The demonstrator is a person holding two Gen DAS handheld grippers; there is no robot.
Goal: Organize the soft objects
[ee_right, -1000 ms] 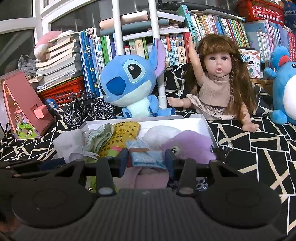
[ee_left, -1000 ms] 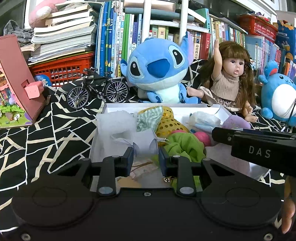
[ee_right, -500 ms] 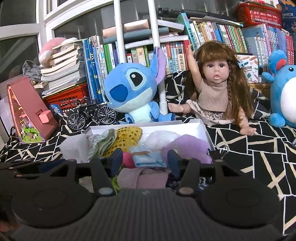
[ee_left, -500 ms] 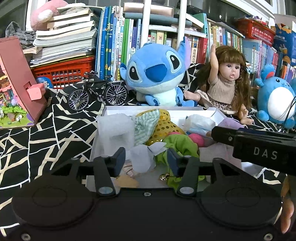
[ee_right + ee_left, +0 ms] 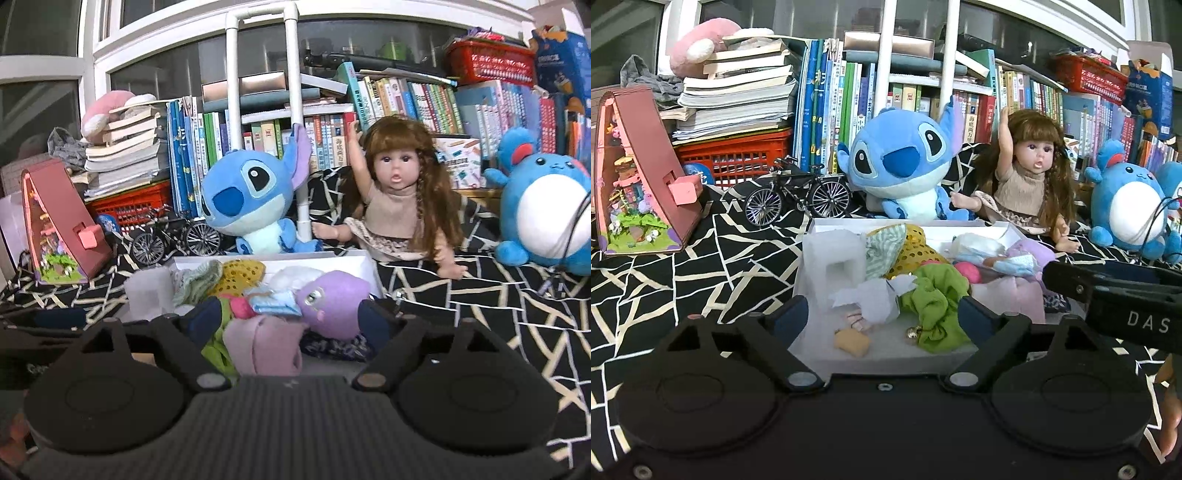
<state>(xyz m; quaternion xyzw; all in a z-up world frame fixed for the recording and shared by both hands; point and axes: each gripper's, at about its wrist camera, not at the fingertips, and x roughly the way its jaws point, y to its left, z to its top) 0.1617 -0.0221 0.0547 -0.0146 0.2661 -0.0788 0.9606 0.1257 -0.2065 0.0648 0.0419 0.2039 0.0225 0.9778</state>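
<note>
A white tray (image 5: 975, 224) on the black patterned cloth holds soft items: a white foam block (image 5: 836, 262), crumpled white tissue (image 5: 875, 299), a green cloth (image 5: 934, 302), a gold sequin pouch (image 5: 916, 251), a pink ball (image 5: 967, 271) and a purple plush (image 5: 332, 302). A pink cloth (image 5: 264, 343) and a light blue packet (image 5: 275, 301) lie by the plush. My left gripper (image 5: 882, 319) is open and empty above the tray's near end. My right gripper (image 5: 286, 317) is open and empty above the pink cloth; it also shows in the left wrist view (image 5: 1108, 291).
Behind the tray sit a blue Stitch plush (image 5: 905, 166), a doll (image 5: 1030, 181) and a model bicycle (image 5: 798, 197). A blue round plush (image 5: 1126, 210) is at the right, a pink house model (image 5: 635, 177) at the left. Books and red baskets line the back.
Both grippers opened wide. The left let go of the white tissue, the right let go of the light blue packet. Both pulled back and up a little from the tray.
</note>
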